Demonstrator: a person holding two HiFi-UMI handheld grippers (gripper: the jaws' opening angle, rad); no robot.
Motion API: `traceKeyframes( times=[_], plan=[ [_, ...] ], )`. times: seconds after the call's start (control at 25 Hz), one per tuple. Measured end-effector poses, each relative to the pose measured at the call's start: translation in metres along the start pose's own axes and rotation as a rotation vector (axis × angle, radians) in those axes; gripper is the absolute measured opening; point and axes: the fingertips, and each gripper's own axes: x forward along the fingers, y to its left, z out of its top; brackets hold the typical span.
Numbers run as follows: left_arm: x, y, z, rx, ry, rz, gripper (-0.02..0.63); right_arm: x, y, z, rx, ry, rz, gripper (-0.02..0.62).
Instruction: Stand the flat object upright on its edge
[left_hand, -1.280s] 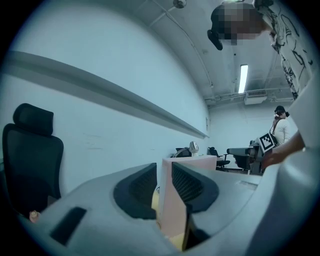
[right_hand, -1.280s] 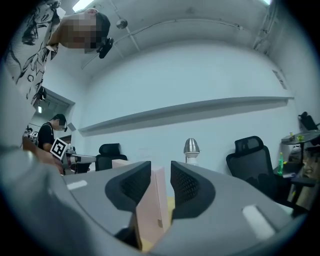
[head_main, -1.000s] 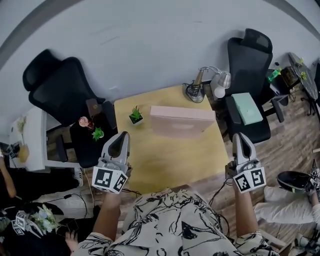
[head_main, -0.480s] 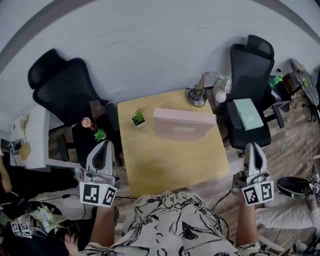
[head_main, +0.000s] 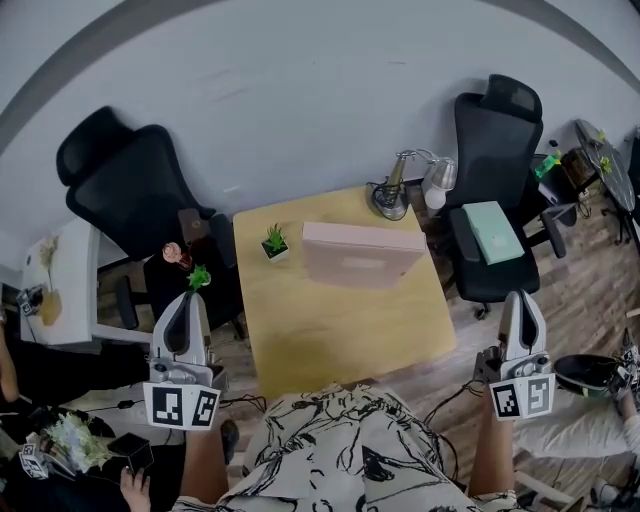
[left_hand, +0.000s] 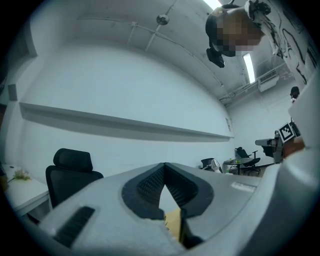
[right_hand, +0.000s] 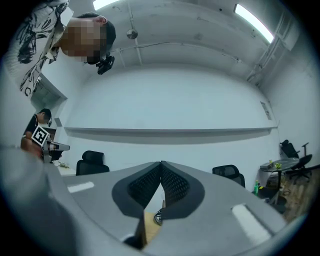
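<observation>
A flat pink box (head_main: 362, 252) stands upright on its long edge near the middle of the small wooden table (head_main: 330, 320). My left gripper (head_main: 187, 303) hangs off the table's left side, shut with nothing in it. My right gripper (head_main: 521, 301) is off the table's right front corner, also shut and holding nothing. Both are well apart from the box. In the left gripper view the closed jaws (left_hand: 165, 172) point level at a pale wall; in the right gripper view the closed jaws (right_hand: 161, 170) do the same, with a sliver of table below.
On the table stand a small potted plant (head_main: 273, 241) at the back left and a desk lamp (head_main: 404, 184) at the back right. Black office chairs (head_main: 128, 190) (head_main: 494, 140) flank the table; one carries a teal box (head_main: 493, 231). Small plants (head_main: 187, 265) sit on a stool left.
Both grippers have drawn back from the table and outward, the left further left, the right further right. The pink box stays standing where it was.
</observation>
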Motion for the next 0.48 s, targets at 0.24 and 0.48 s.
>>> traceKeyframes(
  times=[0.24, 0.48],
  plan=[
    [-0.001, -0.007, 0.001, 0.005, -0.014, -0.005, 0.002, 0.002, 0.001, -0.005, -0.006, 0.004, -0.017, -0.008],
    [0.001, -0.010, -0.003, 0.011, -0.006, -0.001, 0.002, 0.009, 0.006, -0.004, 0.001, -0.006, 0.006, -0.008]
  ],
)
